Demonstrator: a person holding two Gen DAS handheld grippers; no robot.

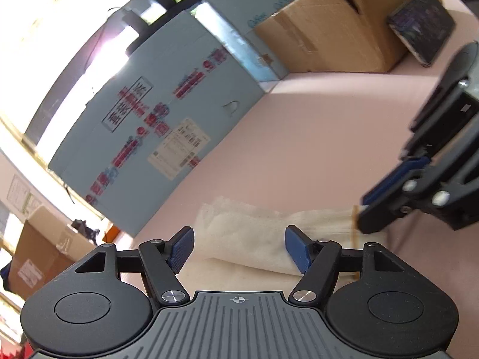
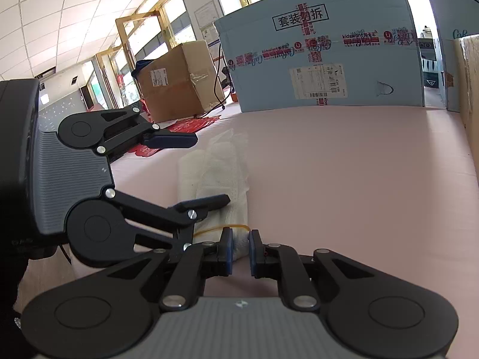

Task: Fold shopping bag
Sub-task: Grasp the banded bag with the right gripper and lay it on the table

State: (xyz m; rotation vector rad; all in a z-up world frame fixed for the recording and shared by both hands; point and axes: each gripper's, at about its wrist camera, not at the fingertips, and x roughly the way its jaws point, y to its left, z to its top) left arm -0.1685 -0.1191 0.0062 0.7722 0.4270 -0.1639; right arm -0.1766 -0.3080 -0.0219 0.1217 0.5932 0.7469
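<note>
Grippers bracket a white shopping bag (image 2: 214,176) folded into a narrow strip on the pink table (image 2: 344,179), the right gripper (image 2: 239,246) pinching its near end to anchor it while the left gripper (image 1: 238,246) hangs open over its middle, apparently ready for another fold.

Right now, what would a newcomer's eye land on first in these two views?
Probably the folded white shopping bag, lying in a long strip on the pink table. The right gripper pinches its near end, while the left gripper stands open over its middle. Behind, a big pale blue carton with red tape stands at the table's far edge.
</note>
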